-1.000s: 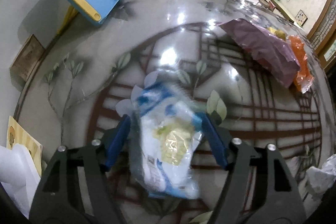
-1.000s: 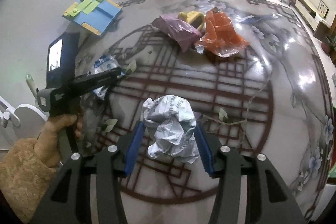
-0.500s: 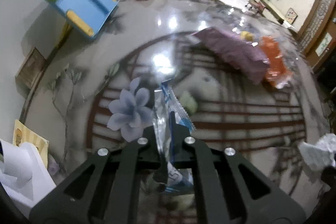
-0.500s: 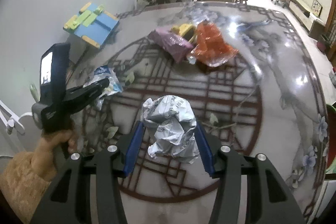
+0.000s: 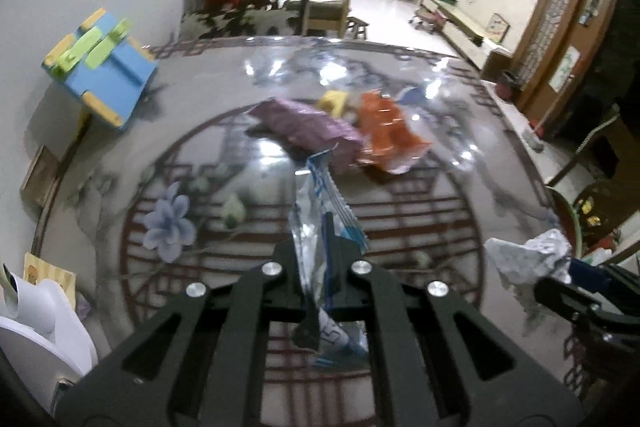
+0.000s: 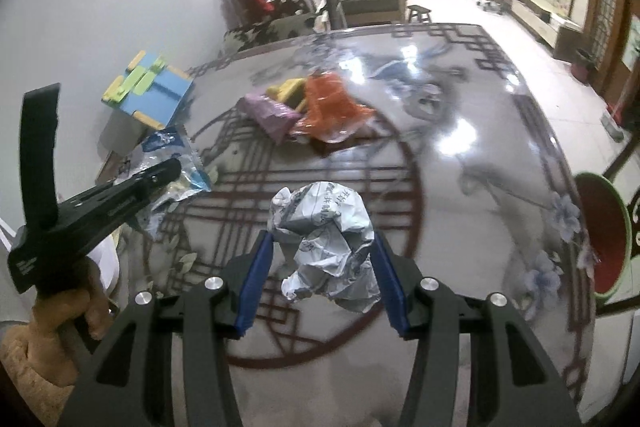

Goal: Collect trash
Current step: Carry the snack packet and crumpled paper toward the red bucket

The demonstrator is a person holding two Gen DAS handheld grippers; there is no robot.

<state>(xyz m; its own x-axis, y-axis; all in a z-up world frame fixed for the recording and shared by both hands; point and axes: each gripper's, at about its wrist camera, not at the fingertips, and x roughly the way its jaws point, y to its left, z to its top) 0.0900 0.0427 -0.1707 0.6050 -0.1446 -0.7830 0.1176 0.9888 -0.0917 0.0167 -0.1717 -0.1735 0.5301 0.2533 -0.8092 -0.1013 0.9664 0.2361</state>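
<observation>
Above the round patterned glass table [image 6: 460,155], the left claw [image 5: 320,259] pinches a flat blue-and-clear plastic wrapper [image 5: 320,211]; the right claw [image 6: 324,267] clasps a crumpled grey printed paper wad [image 6: 326,231]. Both should travel level toward the red green-rimmed bin [image 6: 600,231] beside the table, grips firm.

Dim fisheye views, tabletop [image 5: 280,75] glare, soft blur.

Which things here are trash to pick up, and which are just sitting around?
Trash for the job:
blue and white wrapper, pinched in the left gripper
crumpled paper ball, in the right gripper
purple wrapper
orange wrapper
yellow scrap

Just lying about:
blue book stand
red and green bin, maybe for the trash
</observation>
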